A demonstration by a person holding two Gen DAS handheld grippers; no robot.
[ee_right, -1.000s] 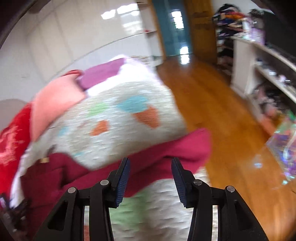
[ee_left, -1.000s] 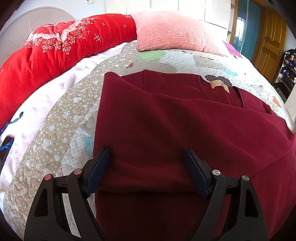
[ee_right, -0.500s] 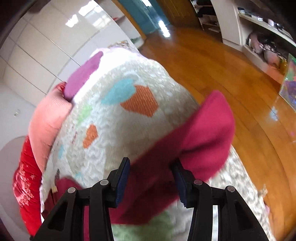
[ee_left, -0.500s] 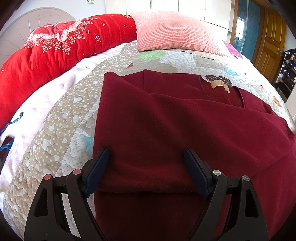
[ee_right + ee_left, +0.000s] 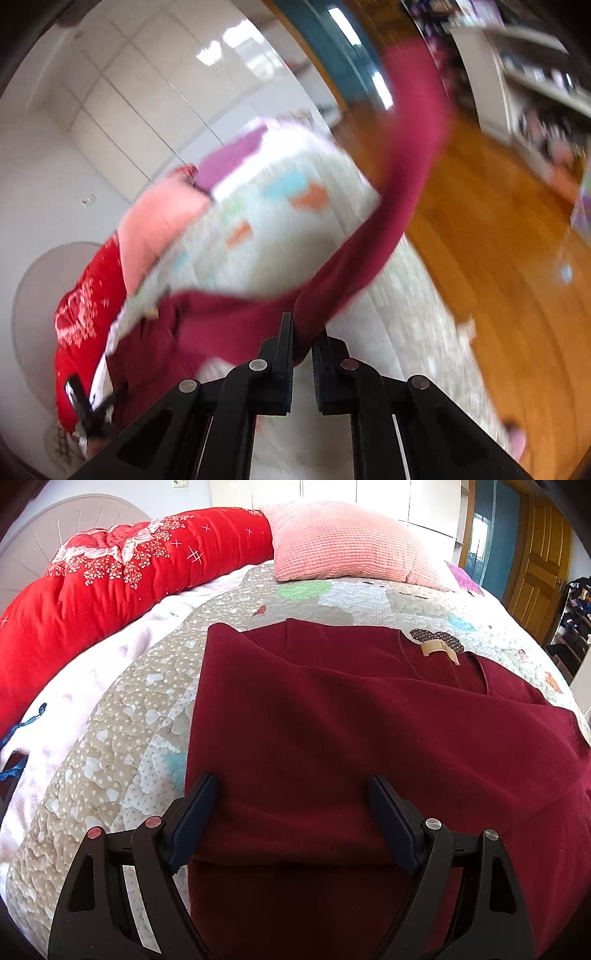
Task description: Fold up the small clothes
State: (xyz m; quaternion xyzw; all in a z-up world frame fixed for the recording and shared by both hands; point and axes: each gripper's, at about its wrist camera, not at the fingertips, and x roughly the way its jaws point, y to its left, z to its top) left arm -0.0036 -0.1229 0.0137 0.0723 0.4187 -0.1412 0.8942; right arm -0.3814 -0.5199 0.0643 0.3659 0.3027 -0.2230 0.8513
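A dark red sweater (image 5: 332,738) lies on the quilted bed, one sleeve folded across its body and a tan label (image 5: 437,650) at the neck. My left gripper (image 5: 291,812) hovers open over the folded sleeve's lower edge, jaws wide apart. In the blurred right wrist view my right gripper (image 5: 303,332) is shut on the other sleeve (image 5: 388,229), which is lifted off the bed and streams up and to the right in the air. The sweater's body (image 5: 155,354) shows at lower left of that view.
The patchwork quilt (image 5: 122,738) covers the bed, with a red duvet (image 5: 110,579) and a pink pillow (image 5: 343,542) at the head. The bed's edge drops to a wooden floor (image 5: 498,258) on the right; shelves (image 5: 535,81) stand beyond.
My right gripper closed from open onto the sleeve and swung, lifting the sleeve up off the bed. The left gripper and the sweater's body have not moved.
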